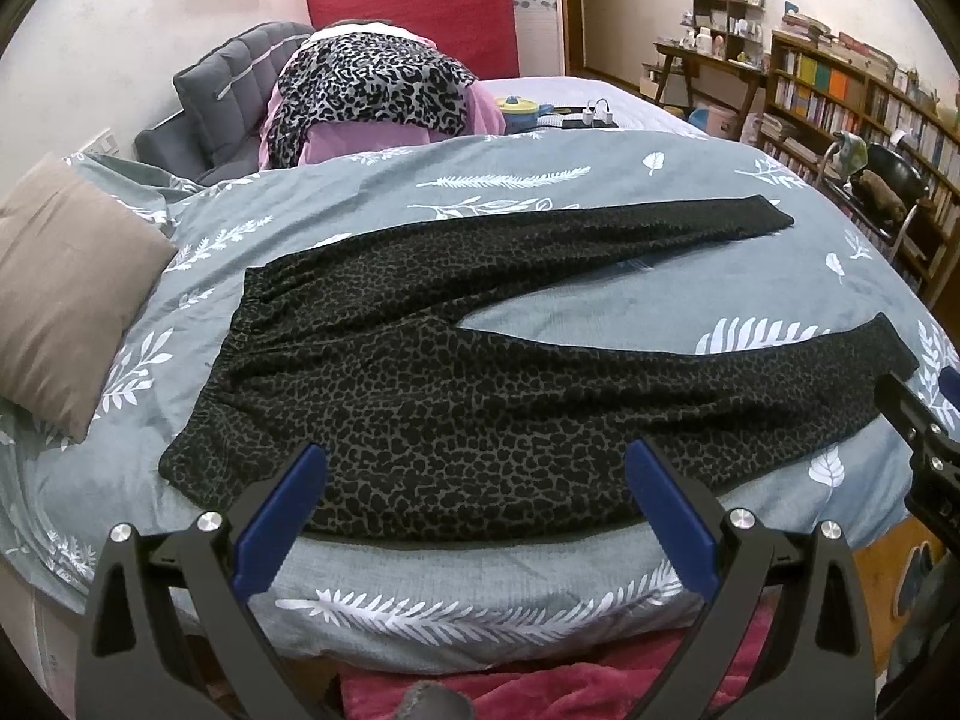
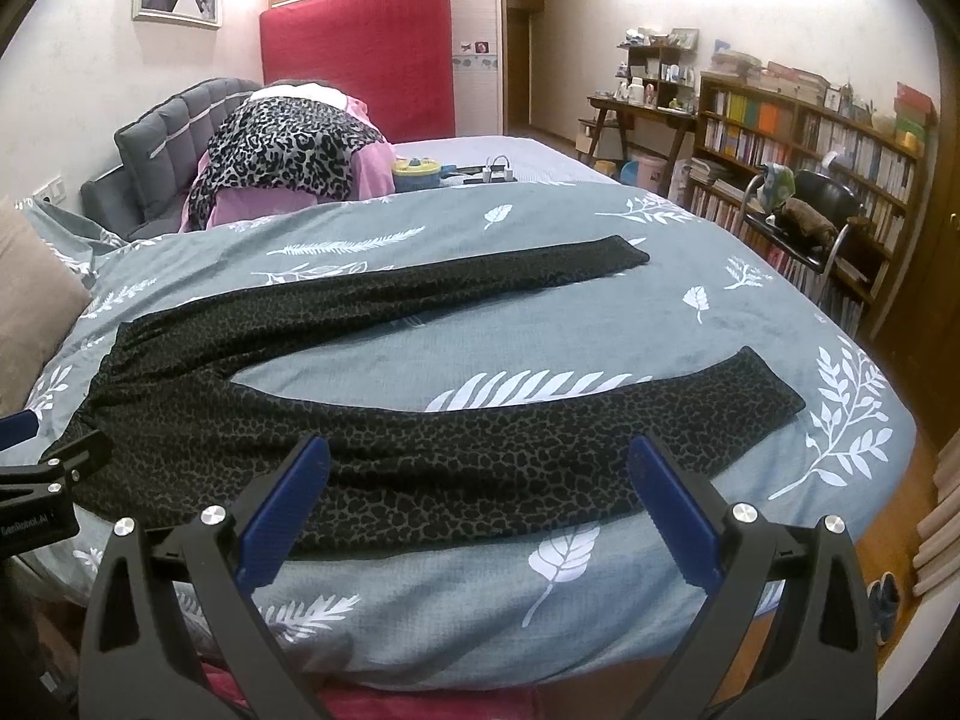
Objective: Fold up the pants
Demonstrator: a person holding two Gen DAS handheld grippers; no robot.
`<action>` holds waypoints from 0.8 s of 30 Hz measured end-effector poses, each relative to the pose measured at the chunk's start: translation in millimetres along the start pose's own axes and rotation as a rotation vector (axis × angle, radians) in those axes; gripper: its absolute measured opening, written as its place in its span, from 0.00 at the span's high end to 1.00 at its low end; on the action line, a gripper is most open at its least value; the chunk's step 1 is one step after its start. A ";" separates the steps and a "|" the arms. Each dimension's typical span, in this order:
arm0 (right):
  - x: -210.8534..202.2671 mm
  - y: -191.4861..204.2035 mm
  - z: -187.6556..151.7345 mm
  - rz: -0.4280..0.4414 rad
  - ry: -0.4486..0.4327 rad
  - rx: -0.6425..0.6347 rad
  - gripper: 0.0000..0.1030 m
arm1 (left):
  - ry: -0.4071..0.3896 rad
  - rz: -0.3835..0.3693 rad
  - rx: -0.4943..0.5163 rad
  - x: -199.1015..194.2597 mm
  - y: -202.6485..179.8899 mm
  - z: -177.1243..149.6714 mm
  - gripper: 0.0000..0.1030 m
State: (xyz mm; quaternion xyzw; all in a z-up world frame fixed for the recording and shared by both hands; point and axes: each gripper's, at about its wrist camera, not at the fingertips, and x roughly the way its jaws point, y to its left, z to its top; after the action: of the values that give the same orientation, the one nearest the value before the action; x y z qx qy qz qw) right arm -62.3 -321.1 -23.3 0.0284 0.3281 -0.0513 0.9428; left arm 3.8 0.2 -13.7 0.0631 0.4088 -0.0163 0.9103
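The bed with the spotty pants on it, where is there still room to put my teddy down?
Bare duvet lies in the wedge between the two legs of the pants, along the near edge below them, and past the leg ends on the right. The far end is crowded: a clothes pile, a yellow pot and chargers.

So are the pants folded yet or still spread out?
Spread out. The pants lie flat on the duvet, legs apart in a V, no fold visible.

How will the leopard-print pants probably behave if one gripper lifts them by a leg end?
The pants lie flat and follow the duvet, so they are probably floppy and would drape. The fabric looks thin, so likely light. Both legs are spread apart, so the other leg may trail.
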 end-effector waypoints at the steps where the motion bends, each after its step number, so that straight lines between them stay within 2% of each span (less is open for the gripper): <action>1: -0.1 -0.2 0.1 0.000 0.001 0.000 0.02 | -0.001 -0.001 -0.002 0.1 0.6 0.2 0.05; 6: 5.9 -0.6 -1.0 -0.004 0.023 0.002 0.02 | -0.007 0.004 -0.010 8.6 5.6 0.0 0.05; 11: 18.9 -2.4 -1.3 0.003 0.059 0.021 0.02 | 0.032 0.029 -0.040 24.9 16.4 2.6 0.05; 18: 25.2 -4.8 -1.2 0.005 0.041 0.030 0.02 | 0.006 0.043 -0.053 26.2 22.2 12.5 0.05; 24: 34.5 -7.4 -0.8 0.006 0.063 0.040 0.02 | 0.027 0.008 -0.063 36.4 30.5 16.9 0.05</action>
State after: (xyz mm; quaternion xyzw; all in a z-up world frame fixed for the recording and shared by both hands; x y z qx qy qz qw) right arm -36.8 -331.1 -45.5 0.0497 0.3566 -0.0539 0.9314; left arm 43.1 29.1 -26.6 0.0359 0.4213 0.0009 0.9062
